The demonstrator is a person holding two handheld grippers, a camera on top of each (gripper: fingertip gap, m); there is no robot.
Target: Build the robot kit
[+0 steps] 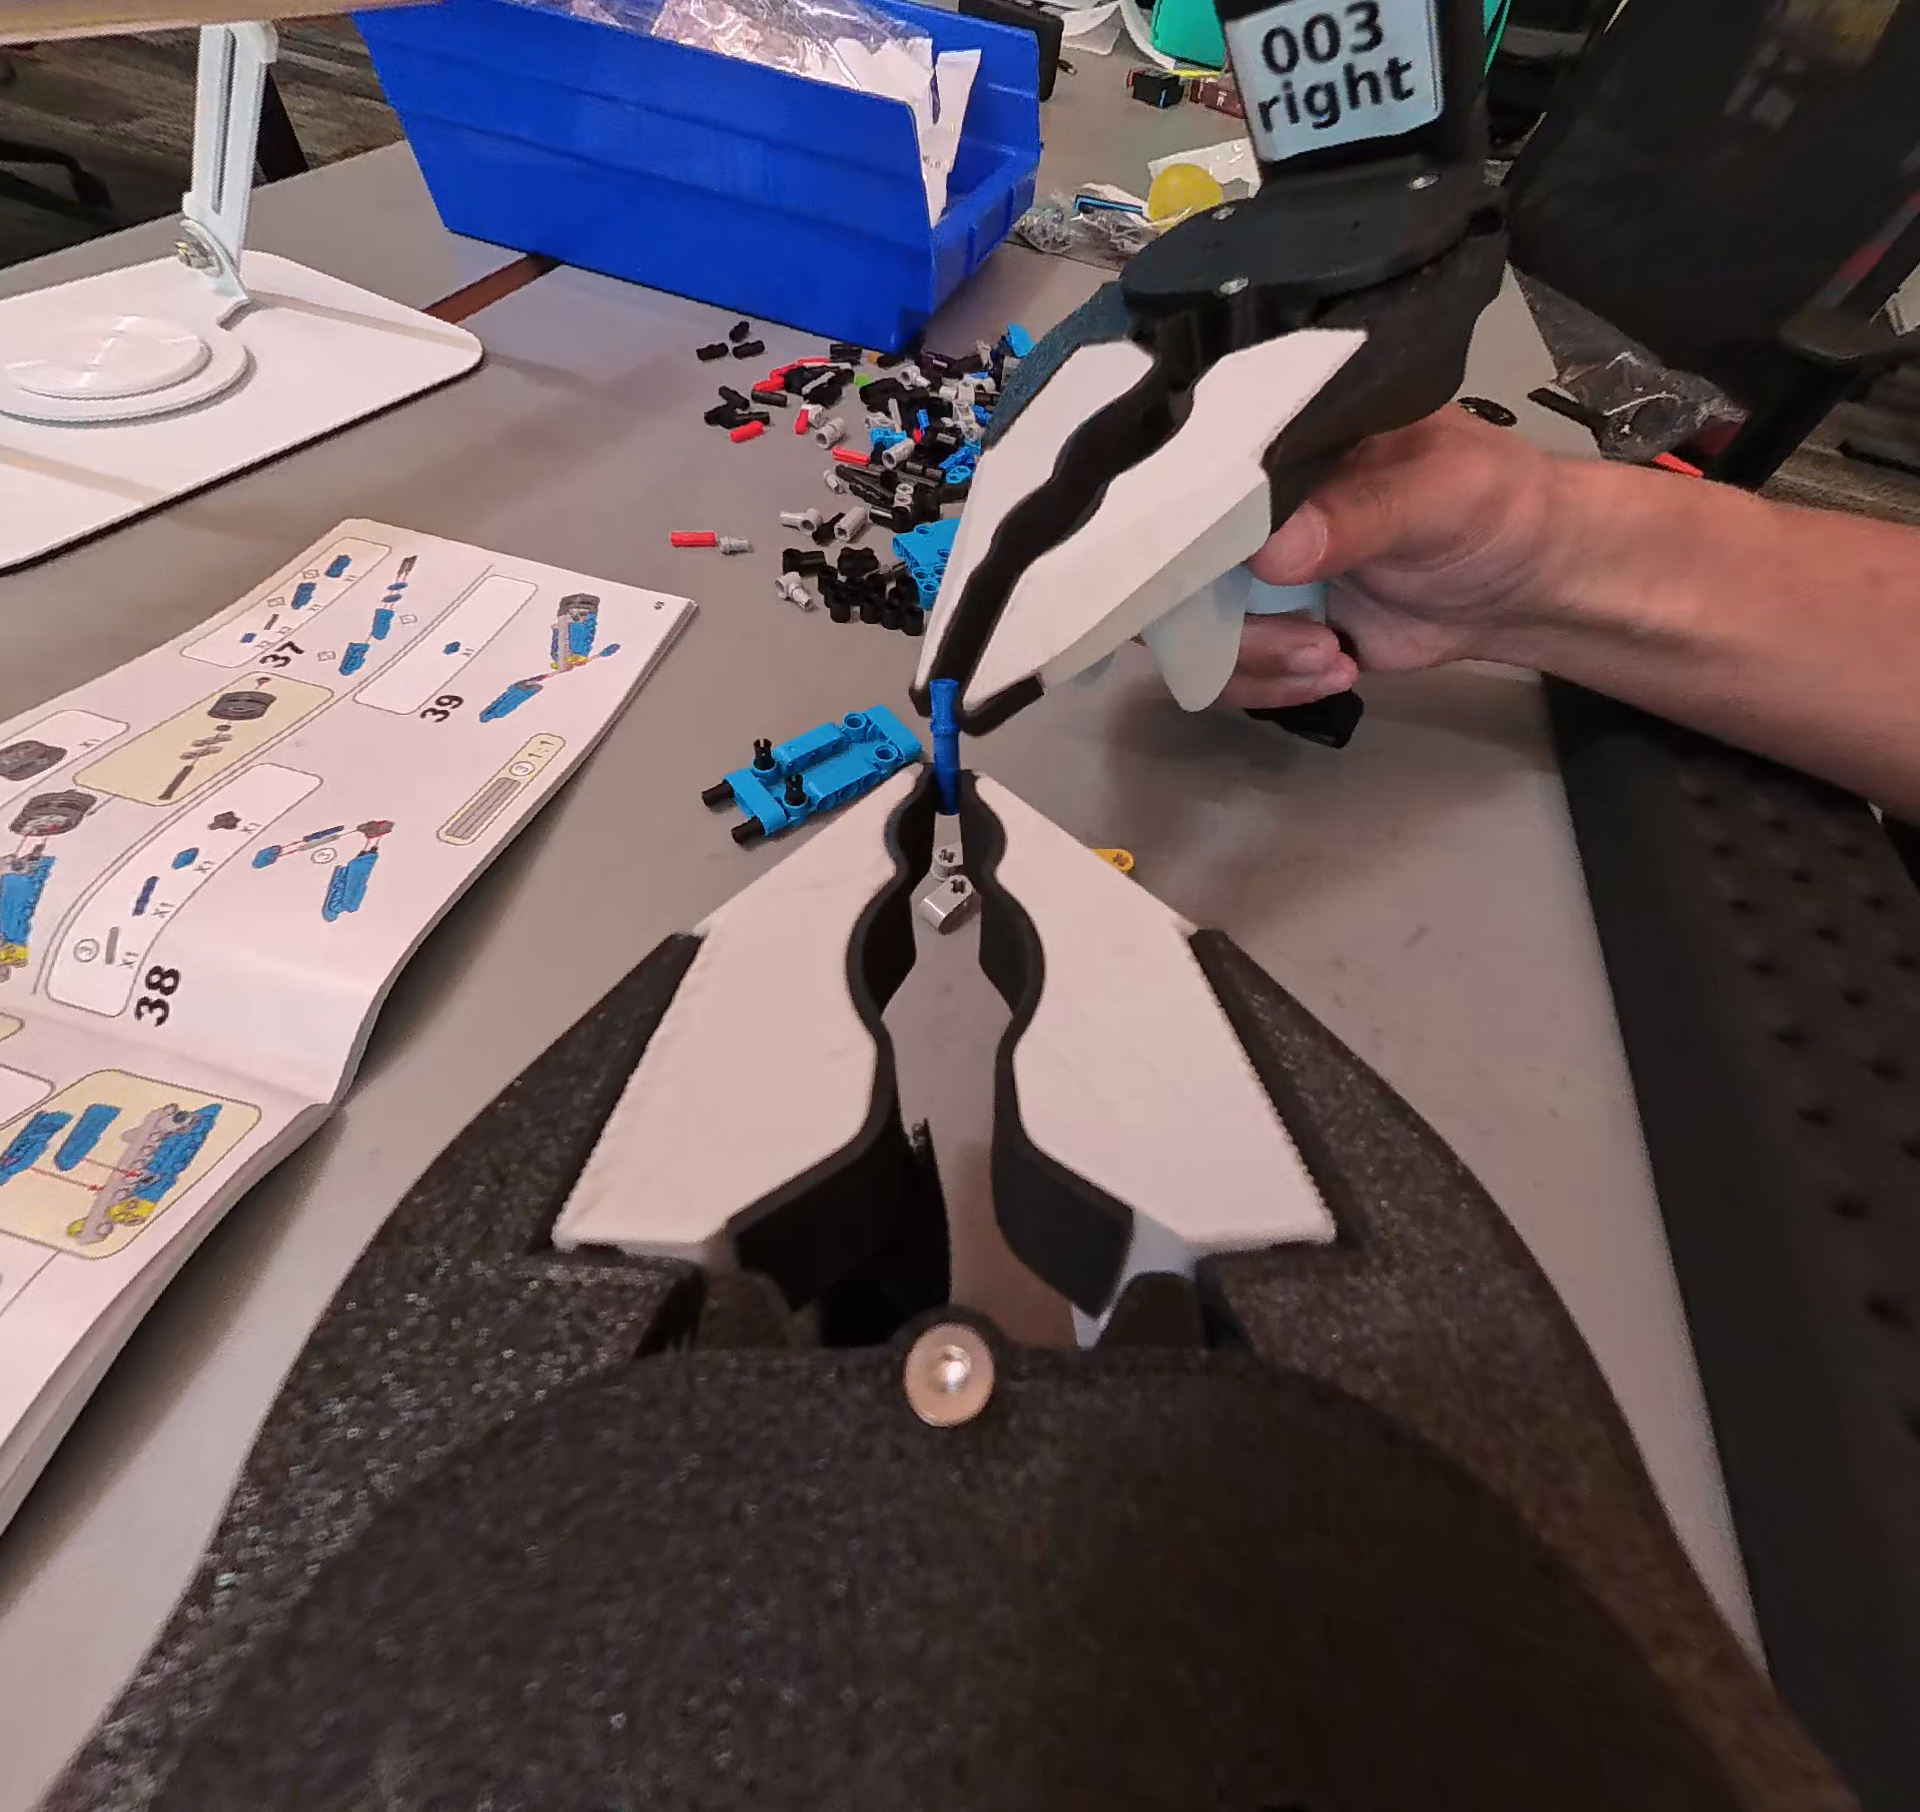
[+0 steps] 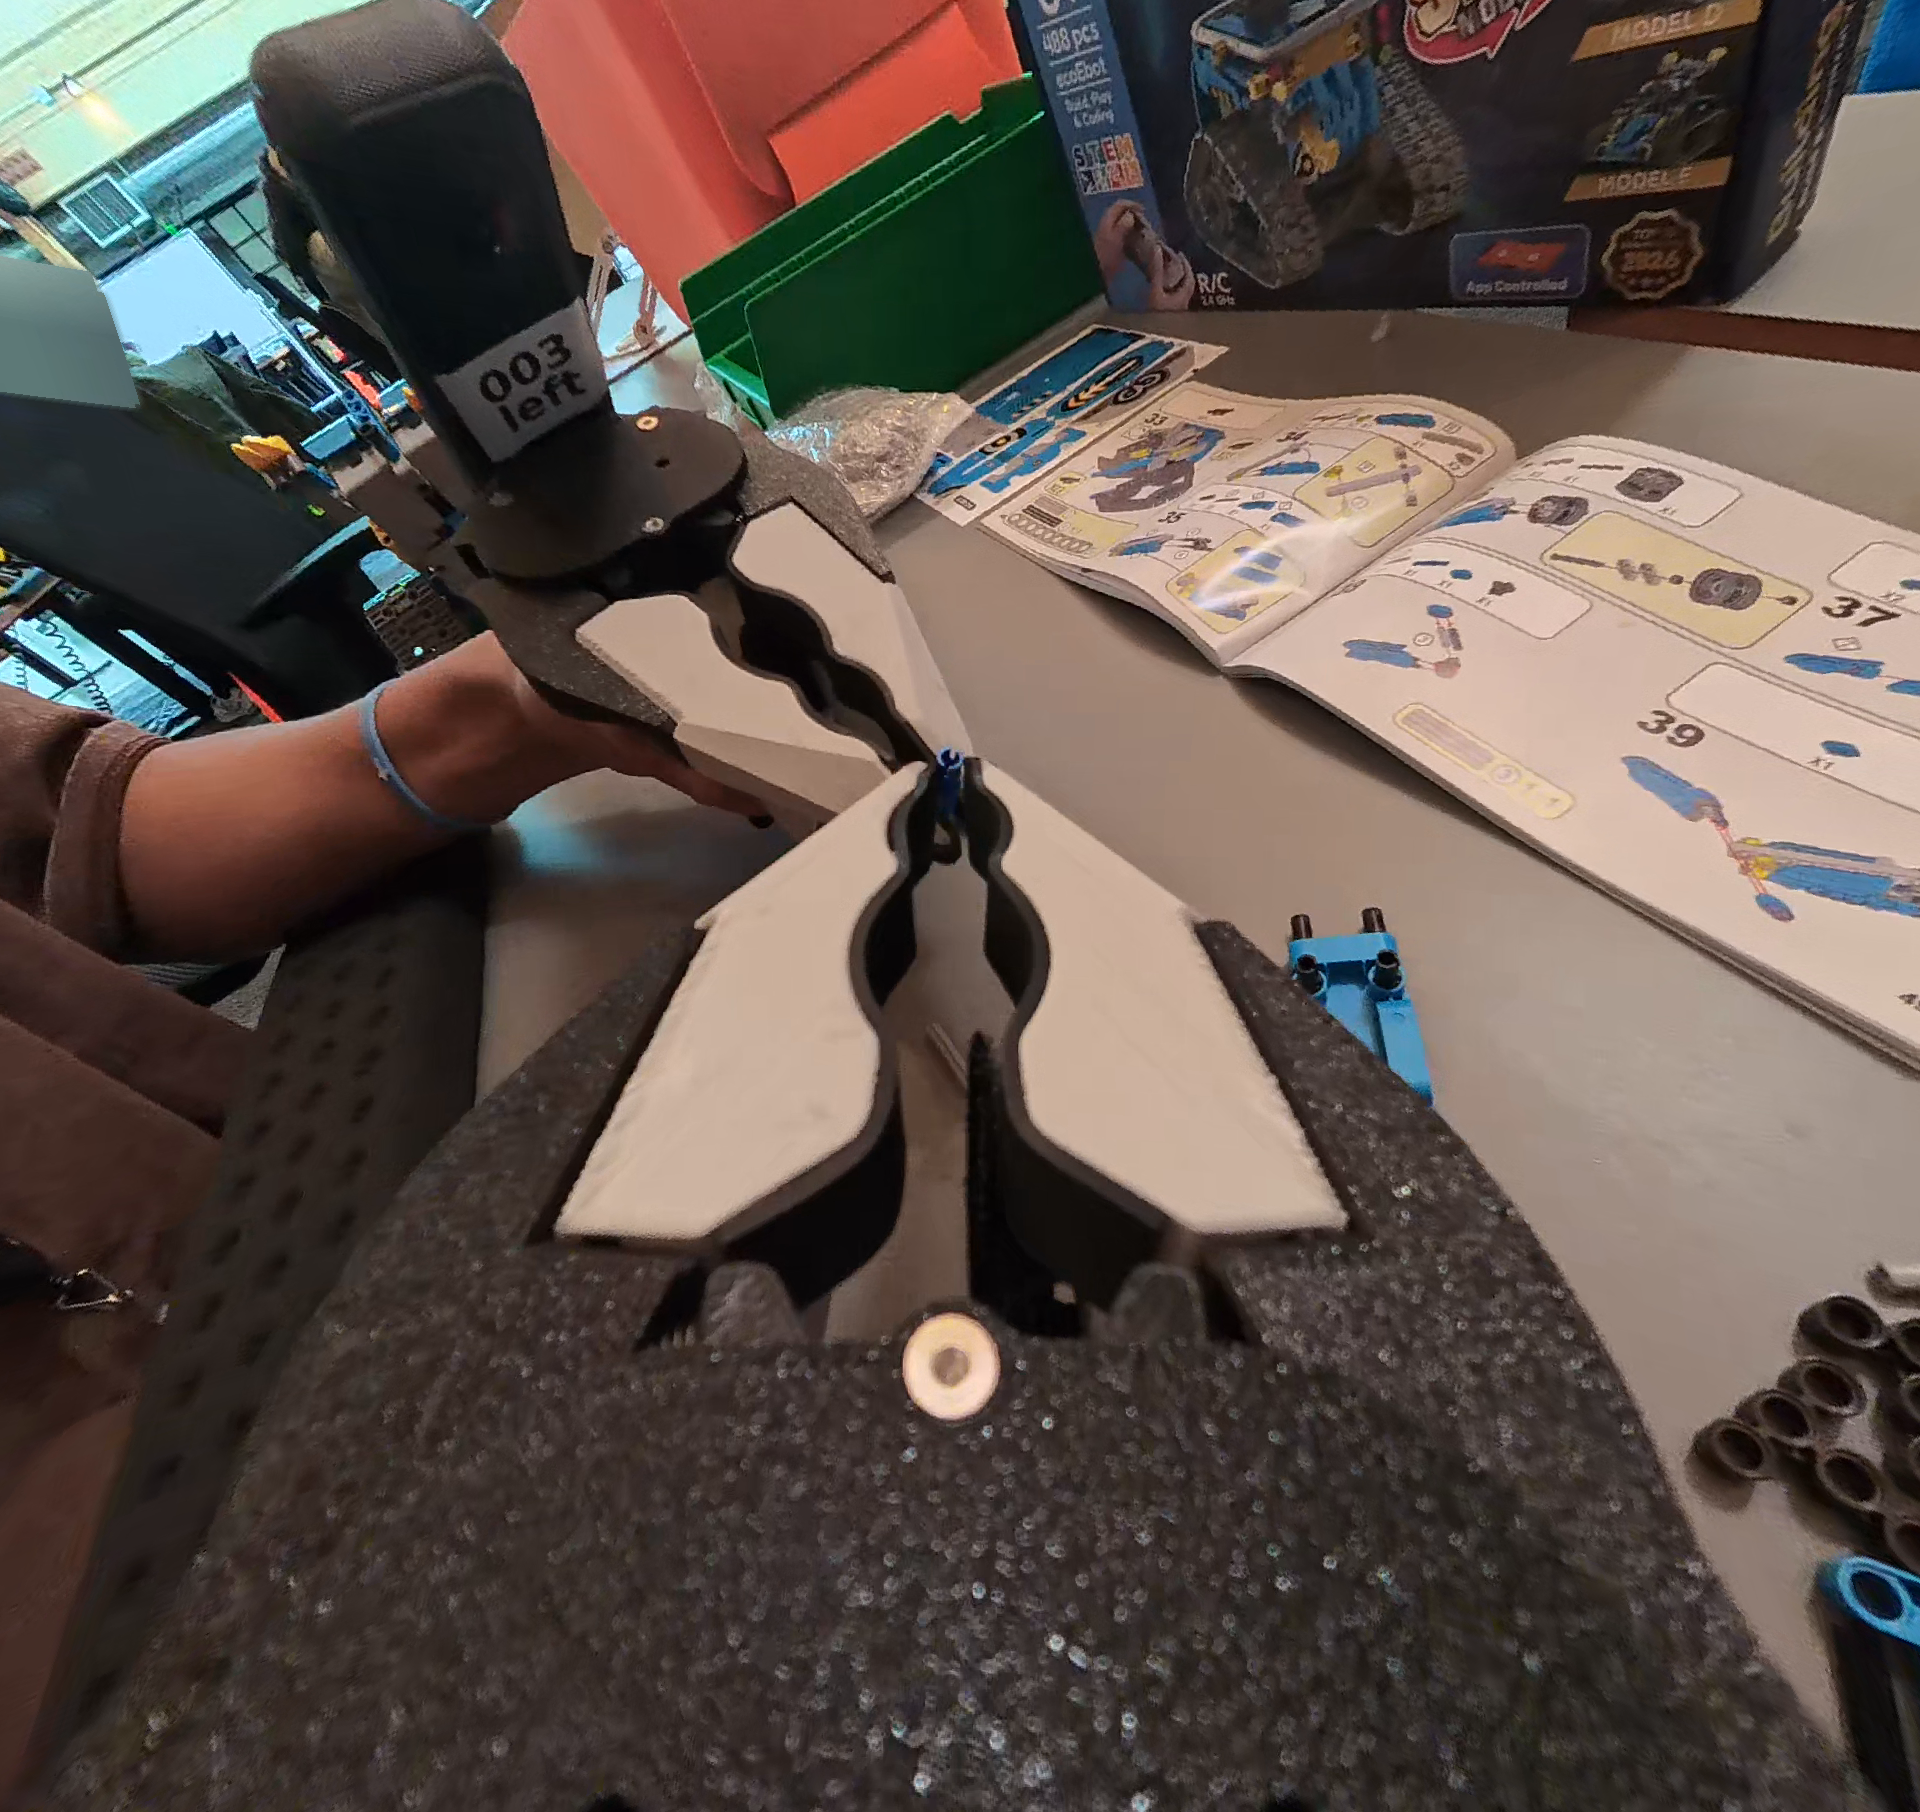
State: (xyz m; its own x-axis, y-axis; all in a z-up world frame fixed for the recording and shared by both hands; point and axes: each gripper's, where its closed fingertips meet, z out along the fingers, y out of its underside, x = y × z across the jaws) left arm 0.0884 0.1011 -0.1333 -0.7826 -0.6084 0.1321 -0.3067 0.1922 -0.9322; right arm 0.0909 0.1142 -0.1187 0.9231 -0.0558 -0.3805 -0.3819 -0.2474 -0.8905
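- left gripper point(image 1: 943, 788), frame centre, pinched onto lower end of blue pin point(image 1: 943, 739)
- right gripper point(image 1: 940, 708), from upper right, clamped on its top
- pin upright, tip to tip, above grey table point(image 1: 582, 474)

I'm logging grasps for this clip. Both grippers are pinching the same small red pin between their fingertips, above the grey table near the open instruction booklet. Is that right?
Not quite: the pin is blue, not red, as the left wrist view shows. The rest holds: the left gripper and right gripper both pinch it at their fingertips, above the grey table near the open instruction booklet.
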